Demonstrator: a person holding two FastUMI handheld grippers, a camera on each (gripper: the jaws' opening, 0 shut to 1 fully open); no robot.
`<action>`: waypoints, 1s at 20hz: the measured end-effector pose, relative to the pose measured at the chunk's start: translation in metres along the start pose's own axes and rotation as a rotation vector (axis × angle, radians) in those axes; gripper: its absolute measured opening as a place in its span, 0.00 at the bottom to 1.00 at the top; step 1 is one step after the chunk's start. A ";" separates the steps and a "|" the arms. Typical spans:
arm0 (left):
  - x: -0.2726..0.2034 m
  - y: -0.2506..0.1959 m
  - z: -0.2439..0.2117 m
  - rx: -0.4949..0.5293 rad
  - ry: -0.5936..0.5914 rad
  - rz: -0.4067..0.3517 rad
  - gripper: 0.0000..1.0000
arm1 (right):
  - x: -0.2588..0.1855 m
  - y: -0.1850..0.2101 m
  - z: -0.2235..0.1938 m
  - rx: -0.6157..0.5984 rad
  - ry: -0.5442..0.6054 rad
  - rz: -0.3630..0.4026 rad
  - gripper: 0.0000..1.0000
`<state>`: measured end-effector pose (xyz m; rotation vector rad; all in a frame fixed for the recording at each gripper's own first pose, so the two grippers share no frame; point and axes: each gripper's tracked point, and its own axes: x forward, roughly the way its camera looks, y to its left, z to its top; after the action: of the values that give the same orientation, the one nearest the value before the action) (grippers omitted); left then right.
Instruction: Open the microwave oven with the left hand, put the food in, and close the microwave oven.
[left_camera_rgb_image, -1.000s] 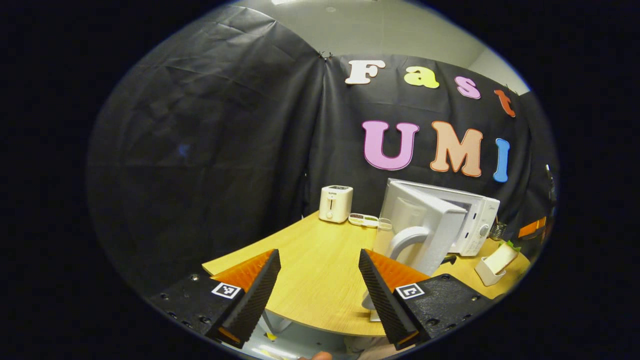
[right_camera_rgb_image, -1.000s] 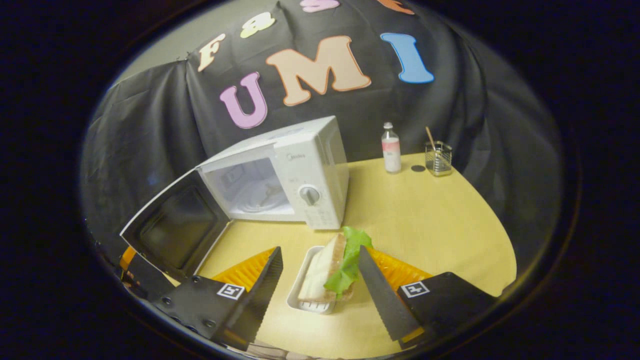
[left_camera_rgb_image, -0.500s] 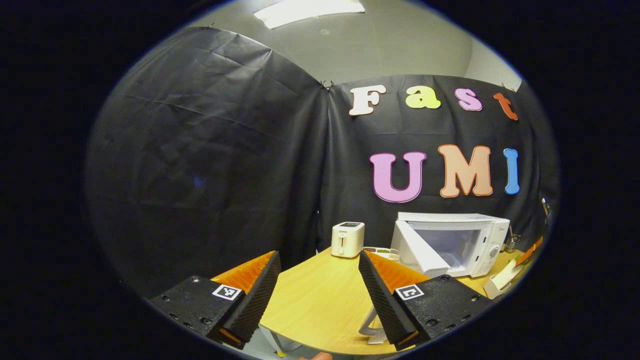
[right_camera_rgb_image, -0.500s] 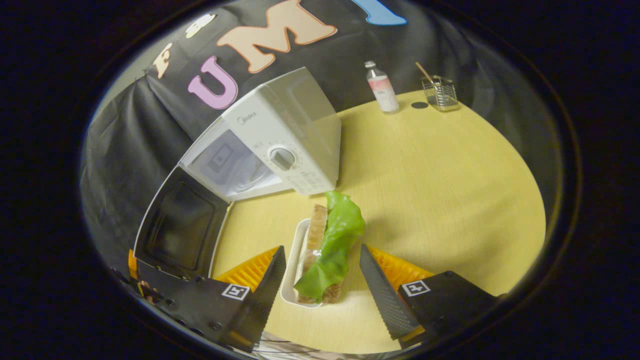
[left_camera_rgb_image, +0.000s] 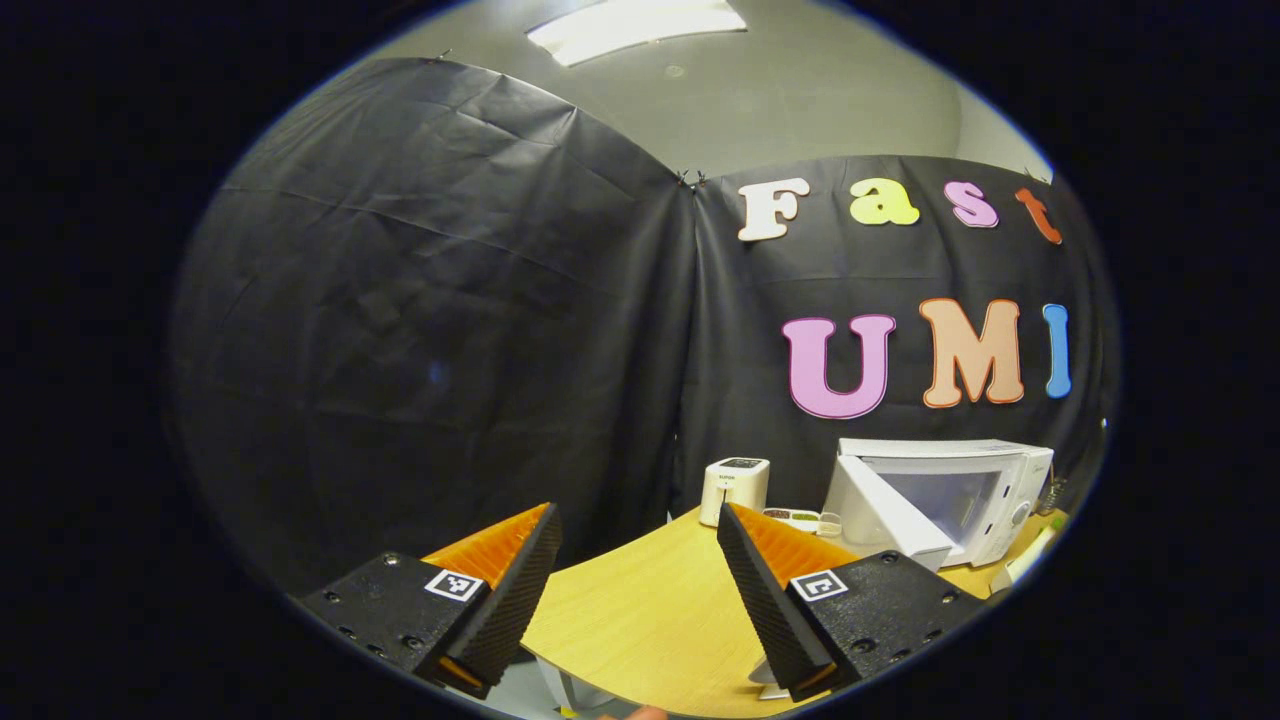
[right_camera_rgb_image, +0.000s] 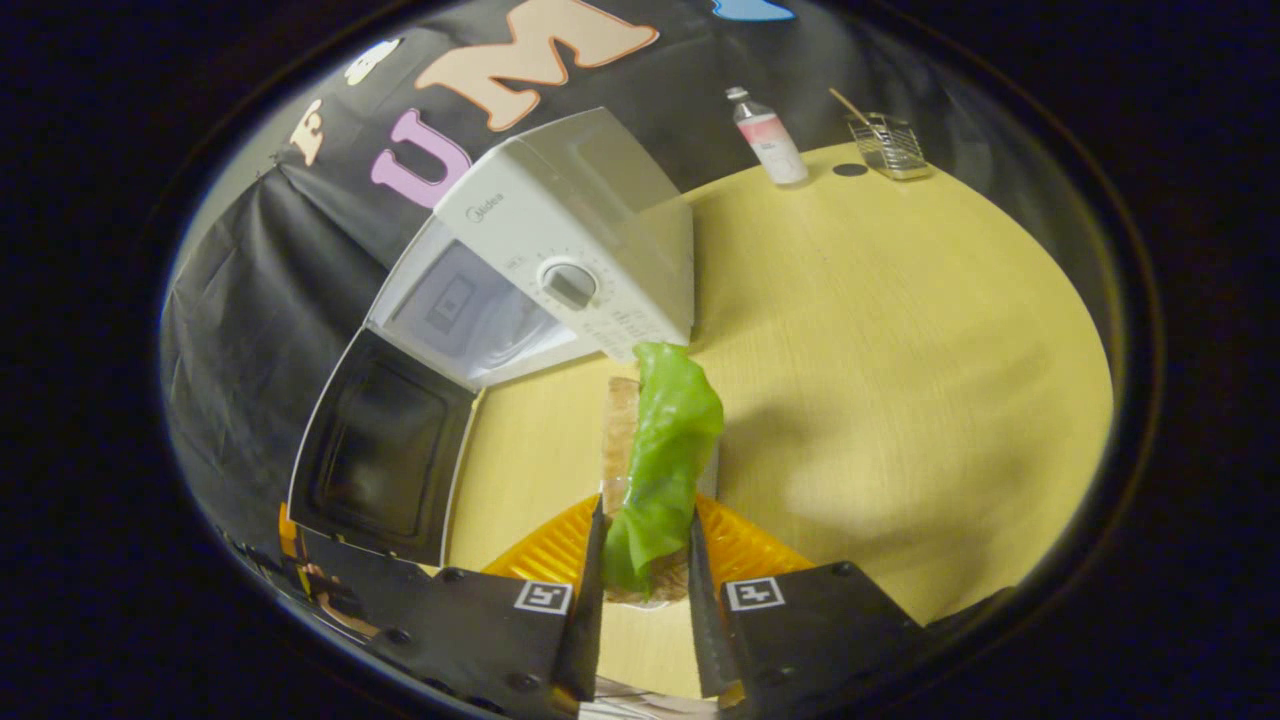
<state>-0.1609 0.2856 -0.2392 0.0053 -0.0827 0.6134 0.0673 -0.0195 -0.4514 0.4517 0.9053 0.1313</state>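
Since a second ago my right gripper (right_camera_rgb_image: 642, 585) has gone from fingers spread around the sandwich (right_camera_rgb_image: 655, 470) to clamped on it, both fingers pressing its sides. The sandwich, bread with a green lettuce leaf along its top, sits just in front of the microwave (right_camera_rgb_image: 560, 270) on the yellow table (right_camera_rgb_image: 900, 350). I cannot tell whether it is lifted or resting on the surface. The microwave door (right_camera_rgb_image: 385, 450) hangs wide open to the left of the cavity. In the left gripper view, my left gripper (left_camera_rgb_image: 640, 590) has pulled back from the door and now sits with its fingers apart, holding nothing, above the near table edge. A toaster (left_camera_rgb_image: 733, 488) stands at the back, left of the microwave (left_camera_rgb_image: 950, 500). A bottle (right_camera_rgb_image: 768, 138) and a wire basket (right_camera_rgb_image: 888, 148) stand well apart at the far side.
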 end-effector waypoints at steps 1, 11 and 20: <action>0.000 -0.001 0.000 0.002 -0.002 -0.005 0.96 | 0.000 0.000 0.001 -0.001 -0.008 -0.007 0.34; 0.002 0.002 -0.002 -0.024 0.004 -0.008 0.96 | -0.040 0.042 0.020 0.081 -0.140 0.084 0.32; 0.002 0.006 -0.004 -0.011 0.016 0.008 0.96 | -0.068 0.139 -0.004 0.024 -0.352 0.265 0.32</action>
<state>-0.1630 0.2918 -0.2430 -0.0104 -0.0701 0.6205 0.0332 0.0863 -0.3440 0.5952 0.5000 0.2738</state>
